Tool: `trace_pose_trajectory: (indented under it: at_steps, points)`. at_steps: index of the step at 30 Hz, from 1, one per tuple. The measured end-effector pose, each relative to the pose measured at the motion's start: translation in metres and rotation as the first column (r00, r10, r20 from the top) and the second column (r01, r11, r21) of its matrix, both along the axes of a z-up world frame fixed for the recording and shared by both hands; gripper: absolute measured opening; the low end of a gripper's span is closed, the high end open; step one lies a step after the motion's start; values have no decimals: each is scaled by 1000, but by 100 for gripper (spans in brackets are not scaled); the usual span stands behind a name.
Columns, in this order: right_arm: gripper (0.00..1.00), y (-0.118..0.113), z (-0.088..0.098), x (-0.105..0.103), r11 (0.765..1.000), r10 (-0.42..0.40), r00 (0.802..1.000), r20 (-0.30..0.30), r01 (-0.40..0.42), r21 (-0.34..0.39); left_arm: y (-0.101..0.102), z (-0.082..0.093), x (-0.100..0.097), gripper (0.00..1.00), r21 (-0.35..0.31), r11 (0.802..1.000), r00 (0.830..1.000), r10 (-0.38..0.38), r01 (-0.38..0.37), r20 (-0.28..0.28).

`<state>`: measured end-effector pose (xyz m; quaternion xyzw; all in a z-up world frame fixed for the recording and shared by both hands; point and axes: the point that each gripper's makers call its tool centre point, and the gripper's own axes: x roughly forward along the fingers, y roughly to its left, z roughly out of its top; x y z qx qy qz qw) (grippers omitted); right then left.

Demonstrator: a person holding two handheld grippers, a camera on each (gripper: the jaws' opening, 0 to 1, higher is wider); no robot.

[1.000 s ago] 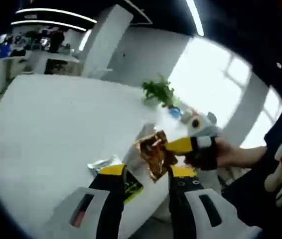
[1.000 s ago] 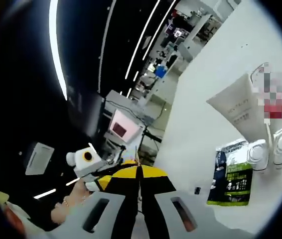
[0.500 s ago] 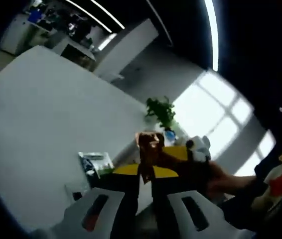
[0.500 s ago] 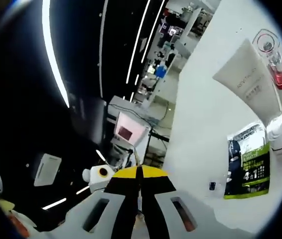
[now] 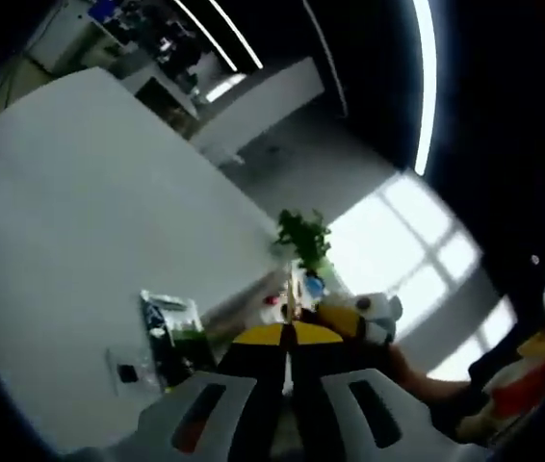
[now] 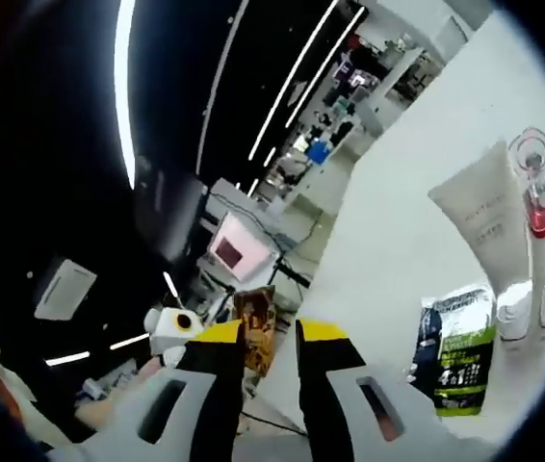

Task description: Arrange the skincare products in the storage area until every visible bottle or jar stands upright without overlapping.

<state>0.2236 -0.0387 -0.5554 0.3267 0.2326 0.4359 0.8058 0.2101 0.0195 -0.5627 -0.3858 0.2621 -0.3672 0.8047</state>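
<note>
Left tongs (image 5: 287, 337) closed on a brown sachet edge; right tongs (image 6: 268, 337) open, sachet (image 6: 255, 327) between. Right of them, green pouch (image 6: 455, 351) lies flat on bench (image 6: 398, 241); arranging unfinished.

A potted plant (image 5: 301, 238) stands beside bright windows (image 5: 402, 245).

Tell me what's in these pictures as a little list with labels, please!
left gripper: jaws shut, it seems on the brown sachet
right gripper: jaws open, with the sachet seen between them, off the table
table: white
on the table: white tube, red-capped bottle, small white jars, green-black packet
grouping: the bottle and jars sit close beside the tube and packet
far end of the table: green plant
</note>
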Motion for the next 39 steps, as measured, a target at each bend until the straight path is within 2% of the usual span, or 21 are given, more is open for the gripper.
trace_pose_trajectory:
  at_steps: [1, 5, 9, 12, 14, 15, 19, 22, 24, 26, 27, 28, 29, 32, 38, 39]
  points:
    - [23, -1, 4, 2, 1000, 6, 1000, 26, -6, -13, -1, 2, -2, 3, -14, 1000, 1000, -3, 3, -5]
    - [24, 5, 10, 6, 999, 43, 998, 43, -41, -27, -3, 1, -7, 3, -41, 999, 999, -29, 28, -23]
    - [19, 18, 11, 3, 993, 100, 991, 83, -94, -77, -7, -5, -12, 3, -27, 999, 998, -45, 44, -37]
    - [13, 23, 5, 2, 982, 128, 985, 120, -108, -158, -2, -7, -12, 3, -42, 998, 998, -46, 44, -48]
    - [11, 24, -4, -1, 967, 155, 982, 108, -128, -219, -1, -7, -11, 3, -47, 998, 998, -43, 41, -53]
    - [8, 23, -8, 1, 960, 151, 982, 115, -118, -255, -1, -7, -12, 3, -46, 998, 998, -43, 40, -54]
    - [5, 26, -3, 3, 952, 152, 975, 160, -101, -288, 1, -12, -10, 3, -39, 998, 997, -43, 41, -65]
    - [4, 27, -4, 9, 936, 174, 964, 203, -98, -338, 1, -12, -10, 3, -46, 998, 996, -44, 41, -71]
    - [3, 30, -5, 11, 929, 176, 963, 205, -93, -358, 2, -13, -9, 3, -45, 998, 996, -41, 38, -76]
    - [2, 30, -7, 13, 914, 182, 959, 217, -84, -396, 3, -14, -7, 3, -38, 999, 996, -37, 34, -76]
    - [1, 30, -10, 15, 894, 196, 950, 242, -71, -443, 6, -16, -5, 3, -27, 999, 996, -34, 32, -78]
    - [1, 31, -11, 16, 884, 203, 943, 262, -61, -464, 7, -17, -3, 3, -20, 999, 996, -31, 29, -78]
    - [1, 33, -12, 17, 864, 219, 929, 298, -43, -502, 11, -21, 0, 3, -6, 1000, 997, -24, 24, -79]
    - [1, 37, -14, 20, 830, 256, 894, 367, -8, -558, 17, -28, 6, 3, 15, 1000, 996, -14, 15, -86]
    - [1, 37, -32, 22, 740, 330, 857, 396, 25, -672, 16, -44, 9, 2, 62, 998, 994, -7, 14, -112]
    - [1, 38, -34, 21, 737, 331, 857, 394, 25, -675, 17, -50, 10, 2, 80, 997, 993, -6, 16, -120]
